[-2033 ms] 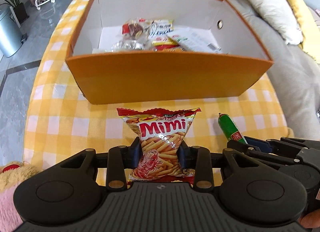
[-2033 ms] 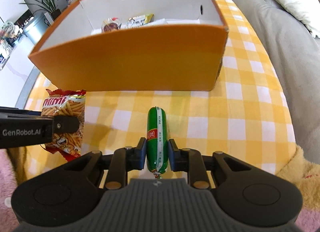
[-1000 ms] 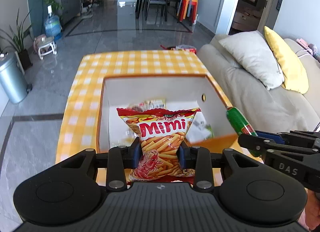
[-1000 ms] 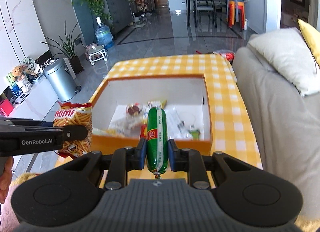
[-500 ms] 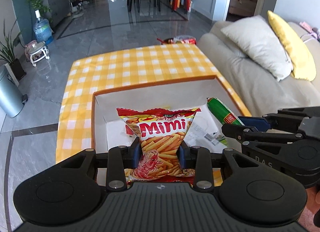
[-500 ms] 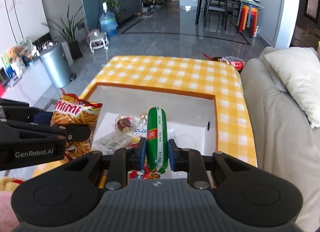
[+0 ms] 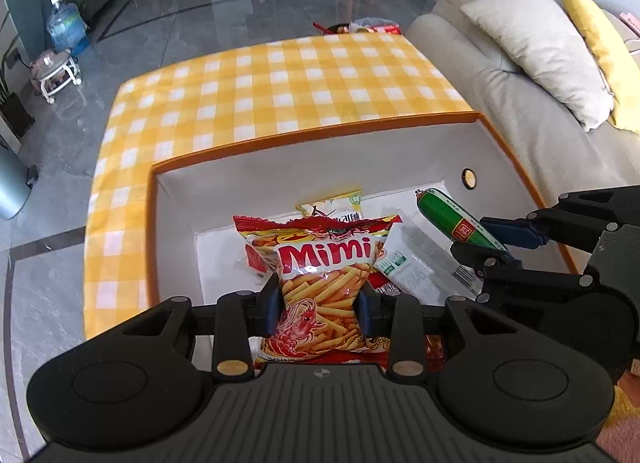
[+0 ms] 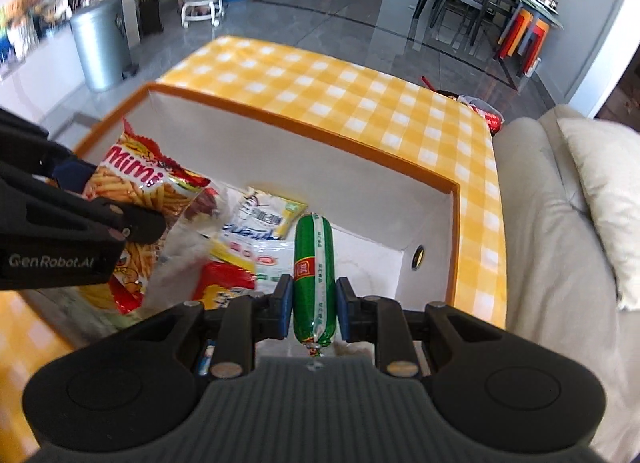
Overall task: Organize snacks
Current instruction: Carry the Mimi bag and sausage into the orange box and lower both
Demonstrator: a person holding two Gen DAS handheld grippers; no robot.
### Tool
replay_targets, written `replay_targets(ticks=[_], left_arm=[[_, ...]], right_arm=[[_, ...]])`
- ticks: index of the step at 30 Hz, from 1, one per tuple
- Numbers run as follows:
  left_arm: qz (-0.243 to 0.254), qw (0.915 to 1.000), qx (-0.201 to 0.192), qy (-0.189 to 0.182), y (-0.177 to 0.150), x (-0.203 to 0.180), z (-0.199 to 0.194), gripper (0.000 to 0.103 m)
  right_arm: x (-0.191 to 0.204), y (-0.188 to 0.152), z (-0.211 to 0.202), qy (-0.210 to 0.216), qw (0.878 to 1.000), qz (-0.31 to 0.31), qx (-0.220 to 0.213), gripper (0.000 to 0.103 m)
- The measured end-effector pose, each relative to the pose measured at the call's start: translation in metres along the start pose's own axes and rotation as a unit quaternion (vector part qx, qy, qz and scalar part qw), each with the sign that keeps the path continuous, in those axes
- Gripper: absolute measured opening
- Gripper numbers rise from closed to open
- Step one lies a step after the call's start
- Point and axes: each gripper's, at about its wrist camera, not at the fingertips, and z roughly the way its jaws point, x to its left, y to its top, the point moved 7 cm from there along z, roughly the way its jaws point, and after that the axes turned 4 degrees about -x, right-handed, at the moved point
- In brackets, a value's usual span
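My left gripper (image 7: 320,309) is shut on a red Mimi snack bag (image 7: 320,275) and holds it over the inside of the orange box (image 7: 312,133). My right gripper (image 8: 314,305) is shut on a green sausage (image 8: 314,267), also held over the box (image 8: 304,127). The sausage shows at the right in the left wrist view (image 7: 452,219); the Mimi bag shows at the left in the right wrist view (image 8: 136,187). Several snack packets (image 8: 264,219) lie on the white box floor.
The box stands on a table with a yellow checked cloth (image 7: 280,79). A beige sofa (image 7: 520,103) with pillows runs along the right. A grey bin (image 8: 100,43) and a small stool (image 7: 54,67) stand on the floor to the left.
Both grippers have lifted their snacks off the table, moved forward over the near wall of the box, and tilted down so they now hang above its inside.
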Motion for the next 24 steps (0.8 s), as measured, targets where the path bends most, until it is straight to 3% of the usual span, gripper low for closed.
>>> replay_targets(ticks=[5, 17, 24], left_arm=[[-0.004, 0.9998, 0.015, -0.015, 0.006, 0.000, 0.022, 0.040], [-0.005, 0.9986, 0.052, -0.008, 0.013, 0.001, 0.057, 0.040], [-0.002, 0.9986, 0.053, 0.001, 0.011, 0.003, 0.064, 0.042]], right_arm=[[-0.004, 0.002, 0.019, -0.014, 0.999, -0.029, 0.016, 0.019], [-0.003, 0.004, 0.052, -0.012, 0.996, -0.067, 0.051, 0.019], [0.000, 0.000, 0.061, -0.011, 0.994, -0.085, 0.070, 0.019]])
